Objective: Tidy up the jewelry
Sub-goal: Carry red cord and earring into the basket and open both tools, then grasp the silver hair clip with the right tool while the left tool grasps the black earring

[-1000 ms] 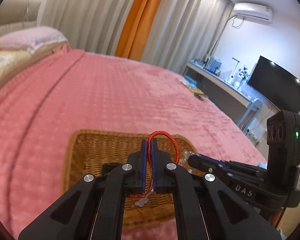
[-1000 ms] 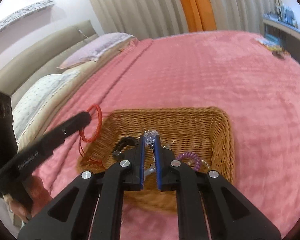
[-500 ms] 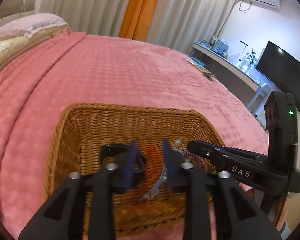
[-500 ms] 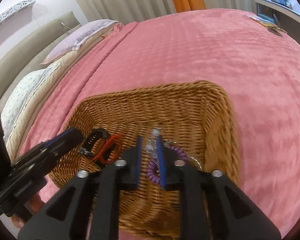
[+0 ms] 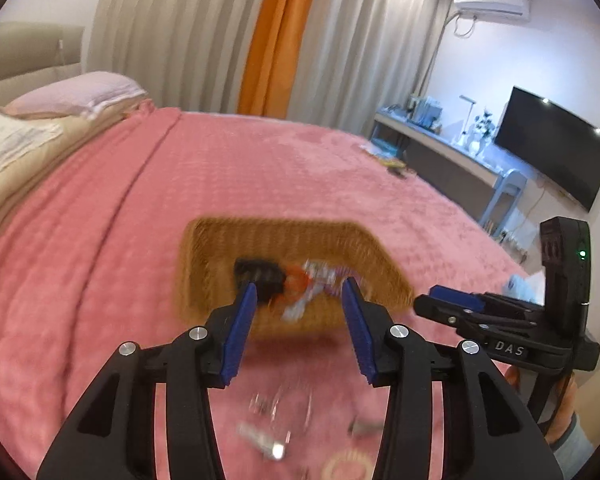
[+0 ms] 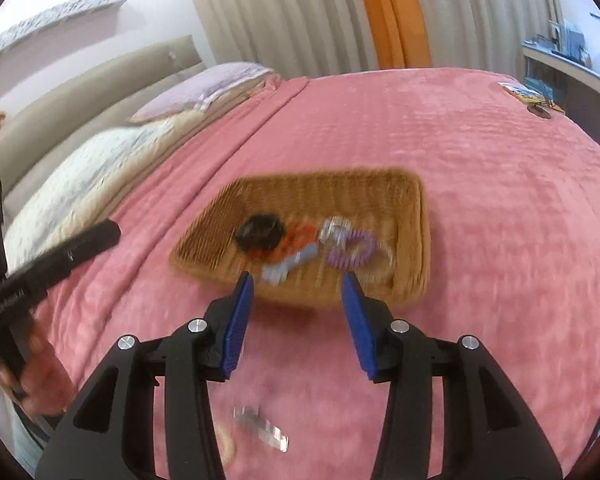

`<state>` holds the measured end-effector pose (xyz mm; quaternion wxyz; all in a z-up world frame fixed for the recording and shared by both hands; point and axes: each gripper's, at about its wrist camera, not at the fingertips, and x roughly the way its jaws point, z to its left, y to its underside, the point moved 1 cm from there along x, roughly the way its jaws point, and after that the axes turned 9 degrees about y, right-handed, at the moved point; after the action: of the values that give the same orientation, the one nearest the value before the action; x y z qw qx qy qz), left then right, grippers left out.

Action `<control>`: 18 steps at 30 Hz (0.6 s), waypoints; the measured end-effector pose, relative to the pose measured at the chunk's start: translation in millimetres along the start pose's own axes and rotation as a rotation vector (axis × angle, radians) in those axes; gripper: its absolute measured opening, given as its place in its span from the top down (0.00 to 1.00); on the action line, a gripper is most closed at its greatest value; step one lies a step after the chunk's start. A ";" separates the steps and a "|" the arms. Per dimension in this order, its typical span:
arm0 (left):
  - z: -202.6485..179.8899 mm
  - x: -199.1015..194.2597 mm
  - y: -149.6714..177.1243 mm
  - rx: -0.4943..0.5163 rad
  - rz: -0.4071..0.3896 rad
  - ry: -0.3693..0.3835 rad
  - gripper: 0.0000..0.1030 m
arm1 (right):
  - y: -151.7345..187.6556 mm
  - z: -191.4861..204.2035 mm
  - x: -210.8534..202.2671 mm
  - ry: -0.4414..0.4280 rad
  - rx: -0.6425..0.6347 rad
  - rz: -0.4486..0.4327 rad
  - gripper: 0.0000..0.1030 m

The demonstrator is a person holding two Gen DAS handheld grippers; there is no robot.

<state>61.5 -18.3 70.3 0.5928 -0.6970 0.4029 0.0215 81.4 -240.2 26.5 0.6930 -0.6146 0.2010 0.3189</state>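
Both wrists: jaws opening, empty.

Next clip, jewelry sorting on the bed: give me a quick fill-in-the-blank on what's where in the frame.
1. The wicker basket sits on a ____ bedspread.
2. The coiled hair tie lying in the basket is ____ in colour.
3. The jaws of the right gripper are opening, with ____ between them.
4. A small silvery piece lies on the bedspread, ____ the basket.

Missing words: pink; purple; nothing; outside
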 end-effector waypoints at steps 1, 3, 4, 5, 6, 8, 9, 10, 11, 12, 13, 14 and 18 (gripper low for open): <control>0.8 -5.8 12.2 -0.009 0.011 -0.015 0.58 | 7.8 1.9 -1.2 -0.001 -0.008 0.006 0.58; 5.5 -11.8 37.7 -0.037 0.044 -0.032 0.58 | 35.4 6.7 -1.6 -0.004 -0.036 0.027 0.58; 8.5 -13.1 48.5 -0.048 0.061 -0.041 0.58 | 43.7 7.6 -1.0 -0.002 -0.047 0.035 0.58; 11.4 -13.4 57.5 -0.059 0.074 -0.047 0.58 | 59.1 9.5 1.9 0.001 -0.068 0.055 0.58; 15.7 -12.2 70.9 -0.077 0.098 -0.052 0.58 | 69.3 11.3 4.5 0.004 -0.083 0.068 0.58; 23.8 -7.2 93.9 -0.110 0.148 -0.046 0.60 | 87.6 13.9 8.4 0.022 -0.117 0.093 0.58; 26.3 -4.9 100.3 -0.120 0.162 -0.039 0.60 | 93.8 15.5 10.3 0.029 -0.132 0.103 0.58; 29.0 -2.9 109.8 -0.125 0.183 -0.029 0.60 | 96.9 17.5 11.5 0.026 -0.142 0.109 0.58; 29.6 -1.4 114.0 -0.126 0.194 -0.028 0.60 | 100.9 20.1 14.3 0.021 -0.157 0.118 0.58; 29.7 1.8 119.0 -0.127 0.208 -0.026 0.60 | 103.6 22.7 17.3 0.025 -0.170 0.129 0.58; 29.1 3.9 123.0 -0.131 0.217 -0.018 0.60 | 105.3 25.0 19.0 0.026 -0.178 0.137 0.58; 28.5 6.5 127.0 -0.140 0.228 -0.003 0.60 | 107.2 27.4 22.0 0.029 -0.190 0.145 0.58; 22.9 15.1 134.0 -0.135 0.259 0.008 0.60 | 111.9 32.4 28.6 0.037 -0.224 0.165 0.58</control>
<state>3.2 -3.4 -52.5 0.5352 -0.6774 0.4896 0.1223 21.1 -198.3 -68.3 0.5876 -0.6752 0.2268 0.3839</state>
